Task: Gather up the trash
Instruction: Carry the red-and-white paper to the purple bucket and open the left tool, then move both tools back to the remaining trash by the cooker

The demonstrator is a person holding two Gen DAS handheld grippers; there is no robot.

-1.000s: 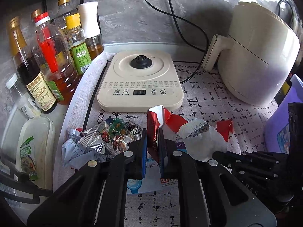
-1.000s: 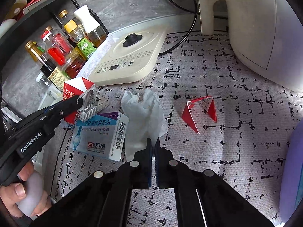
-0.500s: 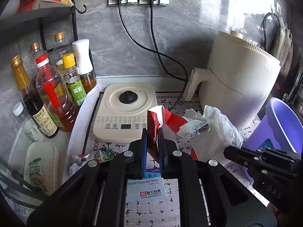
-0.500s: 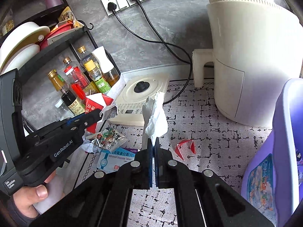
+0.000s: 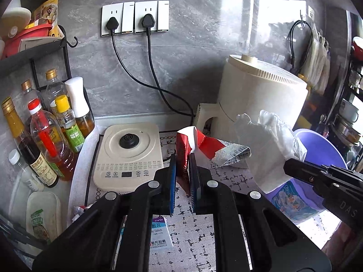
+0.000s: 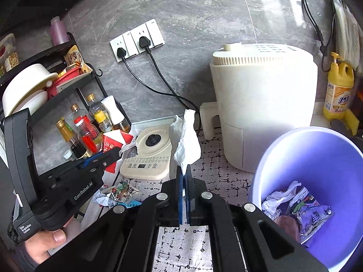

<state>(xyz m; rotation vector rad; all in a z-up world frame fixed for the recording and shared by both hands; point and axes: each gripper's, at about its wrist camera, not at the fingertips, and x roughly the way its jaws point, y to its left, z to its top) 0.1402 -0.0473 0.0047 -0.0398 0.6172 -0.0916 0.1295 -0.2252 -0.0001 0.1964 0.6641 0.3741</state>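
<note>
Both grippers have risen well above the patterned counter mat [image 6: 217, 181] since a second ago, each with its load. Left gripper [image 5: 182, 158], at lower centre of its own view, is clamped on a torn red-and-white carton [image 5: 199, 145], whose ripped flap and printed paper strip spread to the right of the fingers. A second ago that carton hung low over the litter; now it is held up in front of the cream induction hob [image 5: 129, 156], and the wall sockets [image 5: 135, 18] have come into the upper part of the frame.

In the right wrist view the left gripper [image 6: 113, 153] appears at the left edge, gripped by a bare hand [image 6: 45, 242], with the red carton [image 6: 115, 141] at its tip before the sauce bottles [image 6: 84, 131]. Below it, a crumpled snack wrapper [image 6: 120, 191] and a blue-and-white tablet box [image 6: 133, 204] still lie on the mat.

Right gripper [image 6: 183, 174], at lower centre, is pinched shut on a white crumpled tissue [image 6: 186, 142] that stands upright above its fingers. A second ago that tissue lay flat on the mat beside the tablet box. To the right stands the cream air fryer [image 6: 265, 104]. At lower right, the purple trash bin [image 6: 283, 149] now fills the corner, where only its rim showed before; it holds wrappers and a white wad. The tissue is left of the bin's rim, not above its opening.
</note>
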